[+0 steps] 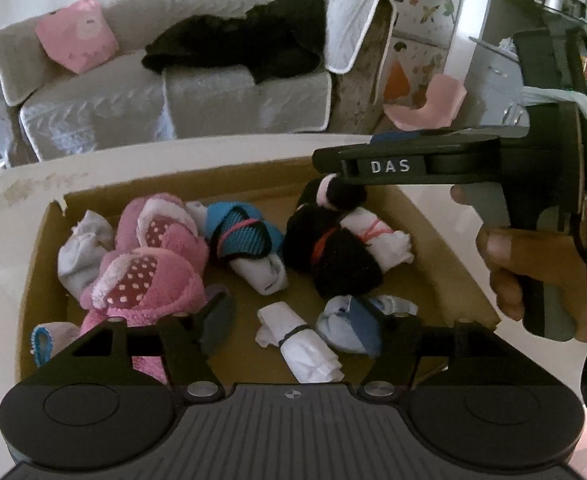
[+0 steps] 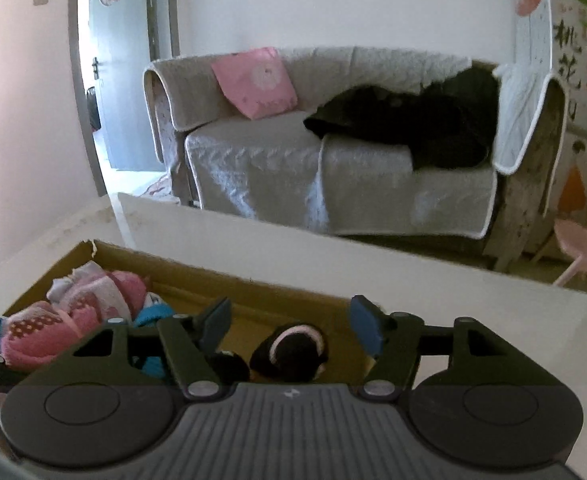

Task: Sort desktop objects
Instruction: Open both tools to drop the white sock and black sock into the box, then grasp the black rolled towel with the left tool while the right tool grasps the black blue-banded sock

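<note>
Behind a grey sofa [image 2: 333, 152], the cardboard box [image 1: 253, 184] holds soft, light sock bundles [image 1: 281, 338] — both the left gripper [image 1: 293, 312] and right gripper [image 2: 289, 320] stand spread, pinching nothing — best squeezed mid-roll at the band.

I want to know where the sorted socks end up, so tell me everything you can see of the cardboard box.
The cardboard box is a shallow, open-topped tray of plain brown corrugated card, sitting flat on a white table. Its far left corner is torn and ragged. Inside lie rolled sock bundles: fluffy pink dotted ones at the left, a blue one, black ones and small white rolls. Both grippers hover open over it.
</note>
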A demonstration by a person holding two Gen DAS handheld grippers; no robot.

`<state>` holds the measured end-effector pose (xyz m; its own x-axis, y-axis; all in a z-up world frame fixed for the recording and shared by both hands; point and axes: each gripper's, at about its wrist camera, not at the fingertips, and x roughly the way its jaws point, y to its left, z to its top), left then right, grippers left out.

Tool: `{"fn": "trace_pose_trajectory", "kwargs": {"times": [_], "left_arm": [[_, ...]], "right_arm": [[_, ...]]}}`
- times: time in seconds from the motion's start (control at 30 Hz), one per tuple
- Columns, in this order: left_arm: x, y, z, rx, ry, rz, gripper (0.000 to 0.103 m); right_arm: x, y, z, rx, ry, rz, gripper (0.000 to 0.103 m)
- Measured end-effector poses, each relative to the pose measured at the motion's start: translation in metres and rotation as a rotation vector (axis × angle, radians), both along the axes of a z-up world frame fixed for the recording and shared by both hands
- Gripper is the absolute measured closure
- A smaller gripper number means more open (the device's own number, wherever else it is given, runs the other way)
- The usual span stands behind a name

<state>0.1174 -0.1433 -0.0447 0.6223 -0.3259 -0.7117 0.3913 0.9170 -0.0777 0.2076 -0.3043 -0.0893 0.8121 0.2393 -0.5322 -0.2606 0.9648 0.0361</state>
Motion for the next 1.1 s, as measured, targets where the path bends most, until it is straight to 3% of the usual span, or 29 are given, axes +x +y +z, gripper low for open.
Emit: {"fn": "trace_pose_trajectory", "kwargs": {"times": [0.17, 0.33, 0.4, 0.53, 0.7, 0.9, 0.97, 1.1], "left_arm": [[-0.012, 0.004, 0.01, 0.001, -0.028, -0.013, 0.031], [-0.023, 0.02, 0.016, -0.011, -0.027, -0.024, 0.017], [-0.032, 0.03, 0.021, -0.009, -0.033, -0.03, 0.015], [-0.052, 0.058, 0.031, -0.029, -0.053, -0.024, 0.0], [-0.081, 0.096, 0.041, 0.007, -0.115, 0.023, 0.0], [-0.097, 0.137, 0.019, 0.032, -0.064, 0.117, 0.0], [-0.095, 0.14, 0.009, 0.038, -0.023, 0.12, 0.0], [-0.091, 0.137, 0.001, 0.092, -0.028, 0.141, 0.0]], "right_arm": [[-0.038, -0.011, 0.02, 0.039, -0.04, 0.001, 0.04], [-0.098, -0.02, 0.027, 0.092, -0.095, 0.004, 0.029], [-0.126, -0.024, 0.024, 0.113, -0.103, -0.006, 0.026], [-0.172, -0.025, 0.012, 0.158, -0.098, -0.008, 0.018], [-0.216, -0.006, -0.012, 0.132, -0.108, 0.016, 0.012], [-0.23, 0.024, -0.035, 0.035, -0.117, 0.116, 0.012], [-0.23, 0.029, -0.043, 0.014, -0.117, 0.124, 0.013], [-0.221, 0.03, -0.05, 0.005, -0.091, 0.118, 0.013]]}}
